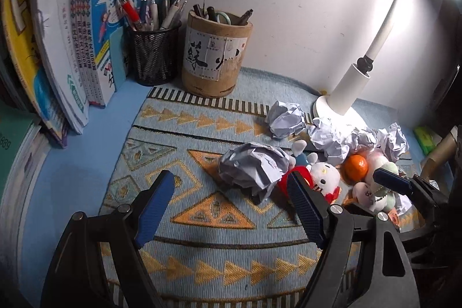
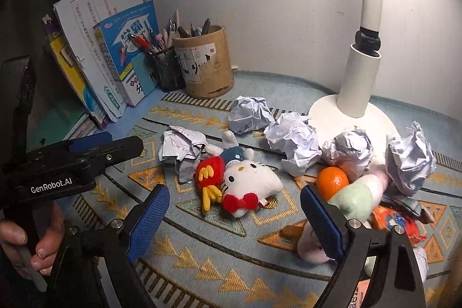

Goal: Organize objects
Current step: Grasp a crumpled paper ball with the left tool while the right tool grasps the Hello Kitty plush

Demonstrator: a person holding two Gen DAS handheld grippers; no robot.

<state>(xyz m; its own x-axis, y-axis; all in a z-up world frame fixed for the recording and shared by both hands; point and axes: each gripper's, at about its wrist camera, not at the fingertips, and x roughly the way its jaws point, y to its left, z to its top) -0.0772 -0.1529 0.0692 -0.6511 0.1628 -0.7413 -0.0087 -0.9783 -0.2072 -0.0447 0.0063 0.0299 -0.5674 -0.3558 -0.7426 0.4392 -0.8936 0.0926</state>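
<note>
Left fingers: your left gripper [image 1: 228, 210] stands apart and empty — nothing between the blue pads, only the patterned mat [image 1: 184, 140] below.
Right fingers: your right gripper [image 2: 235, 224] is also spread wide, holding nothing; its right pad [image 2: 320, 224] sits just beside the green-and-pink plush [image 2: 353, 199] but is not clamped on it.
Nearest target, left: the crumpled paper ball [image 1: 254, 166] lies just ahead of the fingertips, touching the white cat plush [image 1: 323, 178].
Nearest target, right: the cat plush lies ahead between the pads; the orange [image 2: 332, 182] is just past the right pad.
Likely step: approach for a first pick — my judgement, nothing is gripped yet.
Advice: take the paper ball alone; bring the pads down either side so the cat plush stays outside the right pad.
Risk: paper crushes and slips; the orange may roll if nudged.
Further out: more paper balls by the lamp base [image 2: 346, 111]; pen cups and books at the far wall.
</note>
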